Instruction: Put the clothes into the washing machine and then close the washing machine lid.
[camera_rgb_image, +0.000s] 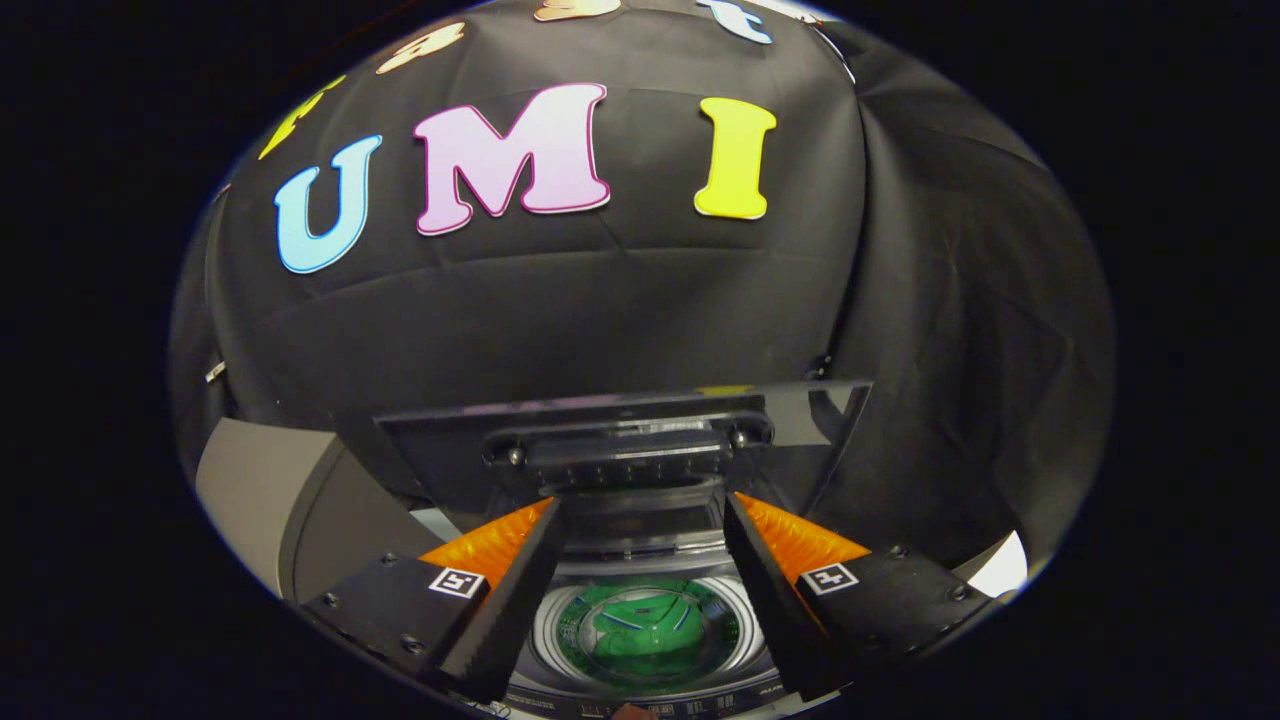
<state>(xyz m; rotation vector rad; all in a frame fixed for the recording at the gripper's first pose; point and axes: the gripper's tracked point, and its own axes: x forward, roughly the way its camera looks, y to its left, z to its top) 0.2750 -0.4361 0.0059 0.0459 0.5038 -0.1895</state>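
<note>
Gripper (640, 505) hovers above a top-loading washing machine (640, 690), fingers spread wide with nothing between them — open gap, no contact with anything.

Down between the fingers sits the round drum (545, 630), its pale metal rim visible. A green garment (650, 640) lies inside the drum, bunched at the bottom (a collar-like edge with light trim shows on it, though the exact kind of clothing is hard to tell).

Lid (620, 430) is raised — a dark, glossy panel standing up beyond the fingertips, behind the drum opening. A dark handle bar (630, 450) with fasteners at each end runs across the lid's lower part, just ahead of the fingertips.

A strip of control panel (690, 695) with small markings runs along the machine's near edge, below the drum.

Grey surface (250, 480) to the left of the machine. Black cloth wall (650, 310) rises behind everything.
</note>
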